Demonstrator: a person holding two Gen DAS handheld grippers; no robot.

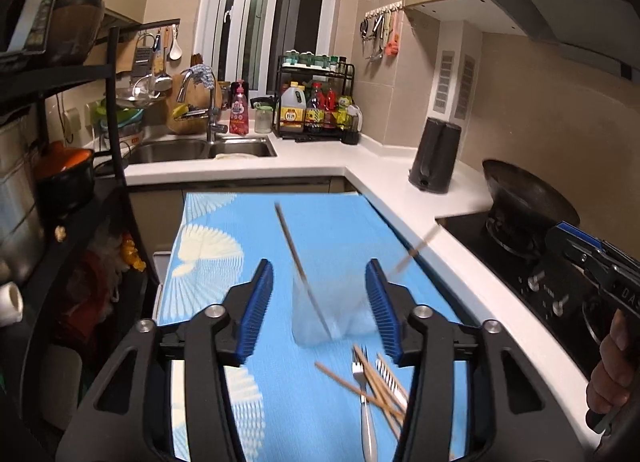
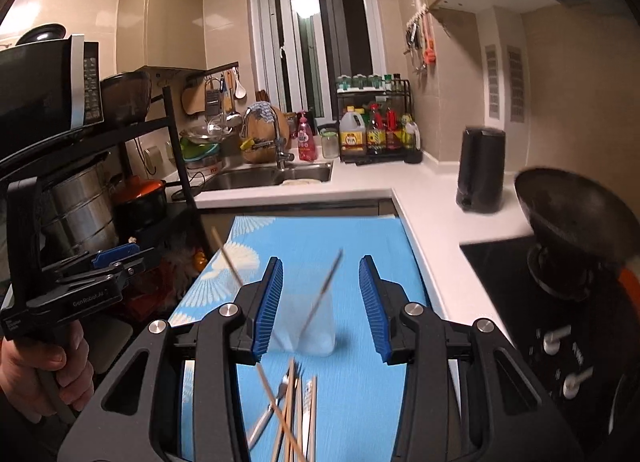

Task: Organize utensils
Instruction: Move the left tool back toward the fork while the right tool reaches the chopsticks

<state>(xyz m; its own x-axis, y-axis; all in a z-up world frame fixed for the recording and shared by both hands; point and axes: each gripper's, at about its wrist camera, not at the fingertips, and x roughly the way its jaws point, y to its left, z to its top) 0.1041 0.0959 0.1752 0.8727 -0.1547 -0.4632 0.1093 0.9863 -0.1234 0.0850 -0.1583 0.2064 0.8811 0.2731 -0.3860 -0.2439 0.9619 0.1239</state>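
left tongs (image 1: 320, 310) apart, empty | right tongs (image 2: 320, 308) apart, empty | glass (image 2: 308, 326) — two chopsticks inside

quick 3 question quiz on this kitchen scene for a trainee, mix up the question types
1. True or false: the clear plastic cup on the blue patterned mat already has thin wooden chopsticks standing in it.
2. Multiple choice: the silver metal fork lies (A) in the steel sink, (B) on the mat among loose wooden chopsticks, (C) inside the cup.
3. Fill in: the left claw and right claw are both ____ and hold nothing.

Key: 1 true; 2 B; 3 open
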